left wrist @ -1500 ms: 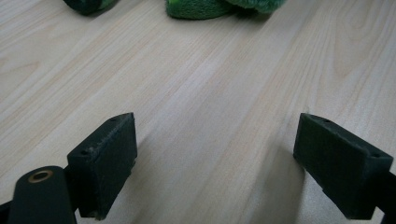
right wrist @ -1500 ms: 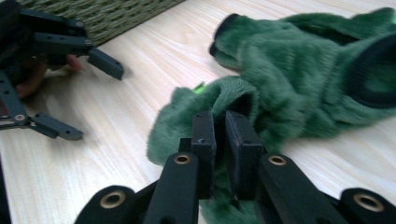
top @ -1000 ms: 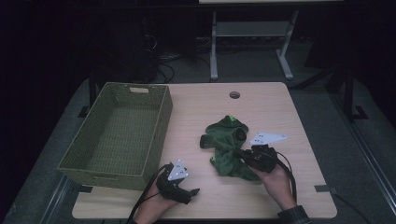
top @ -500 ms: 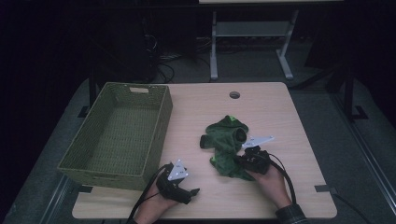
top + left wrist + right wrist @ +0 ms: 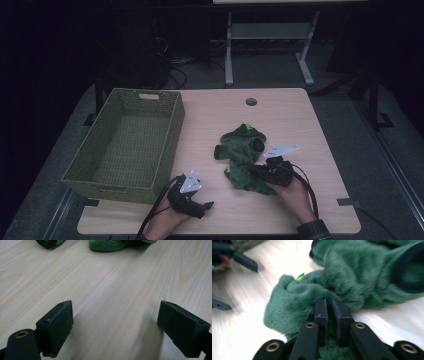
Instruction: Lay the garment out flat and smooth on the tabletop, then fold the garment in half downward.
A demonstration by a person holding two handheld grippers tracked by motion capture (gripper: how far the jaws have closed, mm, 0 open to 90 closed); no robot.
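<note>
A green plush toy (image 5: 242, 155) lies crumpled on the wooden table (image 5: 210, 115), right of centre. My right gripper (image 5: 254, 171) lies low at the toy's near right edge. In the right gripper view its jaws (image 5: 330, 303) stand almost together, pinching a fold of the green fur (image 5: 294, 305). They have just been opening slightly, with the fur still between them. My left gripper (image 5: 206, 205) rests near the table's front edge, left of the toy. Its jaws (image 5: 113, 325) stand wide open over bare wood, with the toy's edge (image 5: 112, 245) farther ahead.
A green woven basket (image 5: 80, 170) stands on the left part of the table, close to the left gripper. A round cable hole (image 5: 251, 101) sits near the far edge. Beyond the table is a dark floor with a metal stand (image 5: 270, 32).
My right hand has shifted slightly to the left along the toy's edge. The left hand has not moved.
</note>
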